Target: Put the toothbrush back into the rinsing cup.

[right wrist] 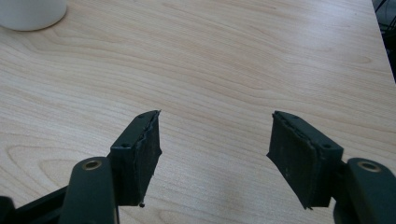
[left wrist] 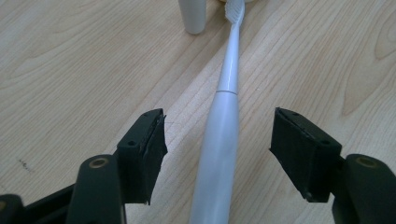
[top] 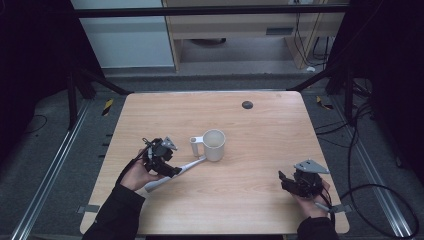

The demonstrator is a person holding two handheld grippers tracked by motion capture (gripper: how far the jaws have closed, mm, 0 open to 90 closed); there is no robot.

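A white electric toothbrush (left wrist: pixel 223 112) lies flat on the wooden table (top: pixel 260 150), its bristle head next to a white mug (top: pixel 214 145). The toothbrush (top: pixel 172 174) runs from near the table's left front toward the mug. My left gripper (left wrist: pixel 217 140) is open, its jaws set on either side of the toothbrush handle without touching it. The same left gripper (top: pixel 167 167) sits over the handle in the high view. At the right front, my right gripper (right wrist: pixel 215 140) is open over bare wood with nothing between its jaws; the high view has this right gripper (top: pixel 290 182) near the table's edge.
The mug's handle (top: pixel 196 146) points left, and the mug's base (right wrist: pixel 30 14) is at the top left of the right gripper view. A small dark round disc (top: pixel 247 104) sits near the table's far edge. Cables lie on the floor to the right.
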